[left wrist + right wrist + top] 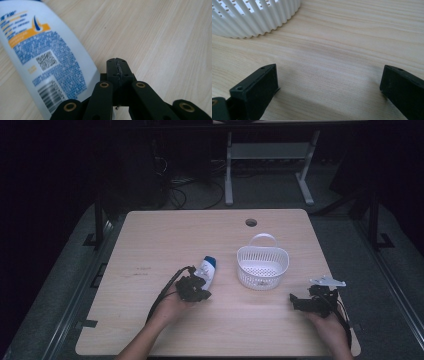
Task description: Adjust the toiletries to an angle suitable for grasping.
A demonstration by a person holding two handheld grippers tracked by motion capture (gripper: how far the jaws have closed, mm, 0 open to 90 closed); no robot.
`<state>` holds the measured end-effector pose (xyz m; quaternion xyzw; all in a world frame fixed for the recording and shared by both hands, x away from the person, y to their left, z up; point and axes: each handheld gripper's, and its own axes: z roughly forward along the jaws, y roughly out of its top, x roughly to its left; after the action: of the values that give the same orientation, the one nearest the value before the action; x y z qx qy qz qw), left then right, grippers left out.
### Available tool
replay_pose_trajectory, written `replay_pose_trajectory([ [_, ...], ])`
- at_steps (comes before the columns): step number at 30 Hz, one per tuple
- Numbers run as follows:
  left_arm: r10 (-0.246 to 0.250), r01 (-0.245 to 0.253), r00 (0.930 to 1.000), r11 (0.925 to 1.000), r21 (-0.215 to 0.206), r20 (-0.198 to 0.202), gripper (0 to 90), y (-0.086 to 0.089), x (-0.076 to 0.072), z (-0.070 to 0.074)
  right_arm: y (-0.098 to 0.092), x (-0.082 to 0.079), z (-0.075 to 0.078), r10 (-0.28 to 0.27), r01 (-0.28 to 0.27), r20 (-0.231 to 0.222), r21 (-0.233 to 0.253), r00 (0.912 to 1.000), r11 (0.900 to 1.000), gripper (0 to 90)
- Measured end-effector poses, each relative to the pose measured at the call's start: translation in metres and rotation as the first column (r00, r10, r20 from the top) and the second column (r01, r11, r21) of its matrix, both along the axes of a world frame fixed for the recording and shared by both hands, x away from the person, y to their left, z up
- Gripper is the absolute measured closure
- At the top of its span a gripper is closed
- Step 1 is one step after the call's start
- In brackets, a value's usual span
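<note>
Wooden bench (150, 245) from above carries your white bottle (207, 269) lying left of the basket (262, 266), your left hand-held gripper (117, 65) seemingly clenched just beside that bottle (42, 60), your right hand-held gripper (329, 82) spread wide near the basket (254, 17).

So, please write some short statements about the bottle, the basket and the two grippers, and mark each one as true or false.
1. The white bottle lies inside the basket. False: it lies on the table, left of the basket.
2. The right gripper has its jaws apart with nothing between them. True.
3. The left gripper has its jaws shut, beside the bottle. True.
4. The basket is black. False: it is white, with a white handle.
5. The bottle has a blue cap. True.
</note>
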<state>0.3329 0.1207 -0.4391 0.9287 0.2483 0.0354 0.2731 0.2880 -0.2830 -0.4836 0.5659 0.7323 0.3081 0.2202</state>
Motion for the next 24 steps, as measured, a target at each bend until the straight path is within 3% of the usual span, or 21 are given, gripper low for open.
replay_pose_trajectory([
  [9, 0.027, -0.028, 0.9996, 0.9994, 0.019, 0.010, 90.0, 0.022, -0.002, 0.000, 0.000, 0.000, 0.000, 0.000, 0.000, 0.000, 0.000, 1.0000, 1.000, 1.0],
  [14, 0.063, -0.062, 0.9979, 0.9980, -0.009, 0.017, 90.0, 0.036, -0.003, -0.001, 0.000, 0.000, 0.000, 0.000, 0.000, 0.000, 0.000, 1.0000, 1.000, 1.0],
  [17, 0.065, -0.065, 0.9976, 0.9979, -0.005, 0.024, 90.0, 0.039, -0.005, 0.001, 0.000, 0.000, 0.000, 0.000, 0.000, 0.000, 0.000, 1.0000, 1.000, 1.0],
  [24, 0.062, -0.061, 0.9980, 0.9966, -0.055, 0.011, 90.0, 0.041, -0.008, 0.002, 0.000, 0.000, 0.000, -0.003, 0.003, -0.001, 0.000, 1.0000, 1.000, 1.0],
])
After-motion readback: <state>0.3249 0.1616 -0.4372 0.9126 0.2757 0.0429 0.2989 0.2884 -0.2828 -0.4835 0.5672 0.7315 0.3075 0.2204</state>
